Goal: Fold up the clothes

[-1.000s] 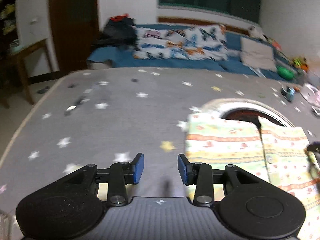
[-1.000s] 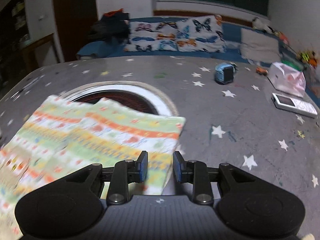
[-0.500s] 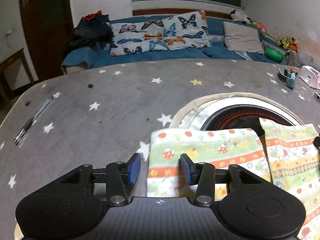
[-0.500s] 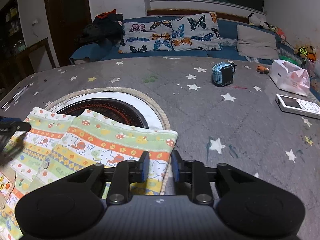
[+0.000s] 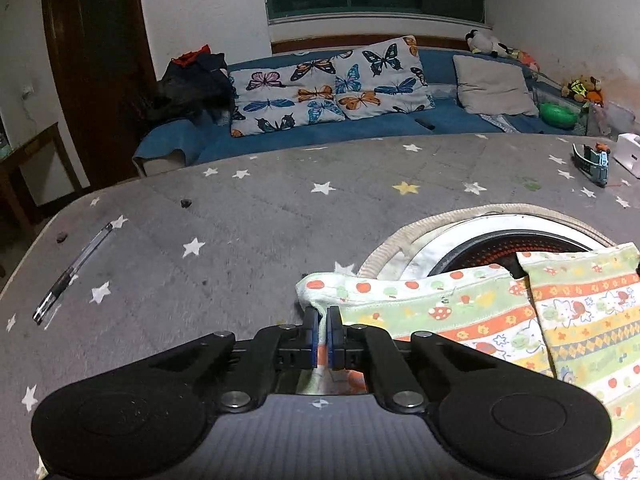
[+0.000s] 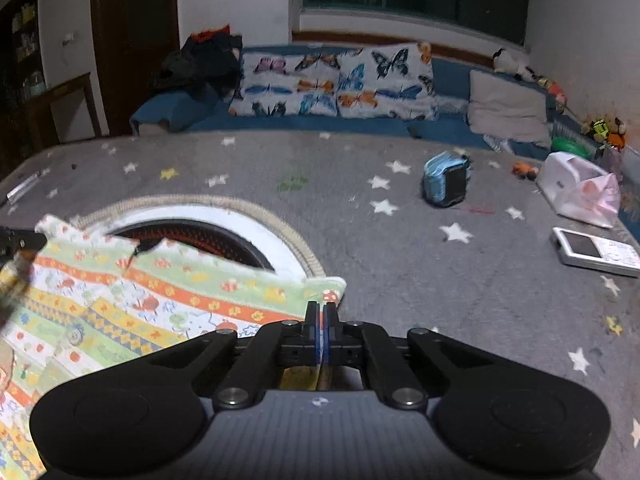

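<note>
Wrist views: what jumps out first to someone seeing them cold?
The striped cartoon-print garment, lying over a round opening in the star-dotted grey cover, with both grippers' jaws shut on its near corners: left gripper, right gripper. Behind, butterfly pillows line a blue sofa.

both grippers (image 5: pixel 323 316) (image 6: pixel 321 312) now clamped on garment (image 5: pixel 460 312)

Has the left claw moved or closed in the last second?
Yes. The left claw moved right, toward the round opening, and shut on the patterned garment.
</note>
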### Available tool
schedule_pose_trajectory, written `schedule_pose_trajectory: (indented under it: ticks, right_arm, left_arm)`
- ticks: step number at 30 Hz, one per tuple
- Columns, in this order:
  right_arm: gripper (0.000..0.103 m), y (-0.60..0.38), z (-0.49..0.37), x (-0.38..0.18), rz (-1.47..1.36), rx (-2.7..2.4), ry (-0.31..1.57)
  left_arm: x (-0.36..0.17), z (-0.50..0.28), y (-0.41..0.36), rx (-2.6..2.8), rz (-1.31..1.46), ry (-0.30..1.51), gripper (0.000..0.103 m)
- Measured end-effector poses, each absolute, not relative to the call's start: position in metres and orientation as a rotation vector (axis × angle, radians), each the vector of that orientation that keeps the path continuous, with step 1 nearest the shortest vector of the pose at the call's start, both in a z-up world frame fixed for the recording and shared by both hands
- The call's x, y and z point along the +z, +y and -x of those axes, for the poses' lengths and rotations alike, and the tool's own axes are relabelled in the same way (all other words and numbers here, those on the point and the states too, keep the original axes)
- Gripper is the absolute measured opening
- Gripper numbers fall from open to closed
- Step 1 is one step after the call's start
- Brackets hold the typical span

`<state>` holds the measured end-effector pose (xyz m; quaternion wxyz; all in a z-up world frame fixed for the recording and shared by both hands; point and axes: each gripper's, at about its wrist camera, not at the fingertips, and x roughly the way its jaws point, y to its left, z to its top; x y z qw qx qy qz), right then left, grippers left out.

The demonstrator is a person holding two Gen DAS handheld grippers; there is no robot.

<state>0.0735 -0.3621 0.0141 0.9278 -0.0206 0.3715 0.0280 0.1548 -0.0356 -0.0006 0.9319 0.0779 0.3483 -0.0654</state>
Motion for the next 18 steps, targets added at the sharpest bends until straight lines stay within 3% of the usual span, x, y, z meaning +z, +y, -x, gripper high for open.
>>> schedule_pose_trajectory:
  ticks: [12, 14, 16, 18]
  right_arm:
    - [0.022, -0.384, -0.013, 0.041, 0.051, 0.070, 0.755]
    - [0.025, -0.392, 0.007, 0.043, 0.060, 0.060, 0.763]
    - [0.032, -0.402, 0.030, 0.044, 0.059, 0.041, 0.769]
    - [0.033, -0.412, 0.054, 0.044, 0.075, 0.005, 0.771]
  left_arm:
    - [0.016, -0.099, -0.047, -0.274, -0.162, 0.708, 0.021]
    - [0.017, -0.080, -0.052, -0.325, -0.155, 0.719, 0.030]
    - [0.018, -0.060, -0.060, -0.378, -0.155, 0.728, 0.031]
    - [0.019, -0.041, -0.065, -0.428, -0.155, 0.725, 0.031]
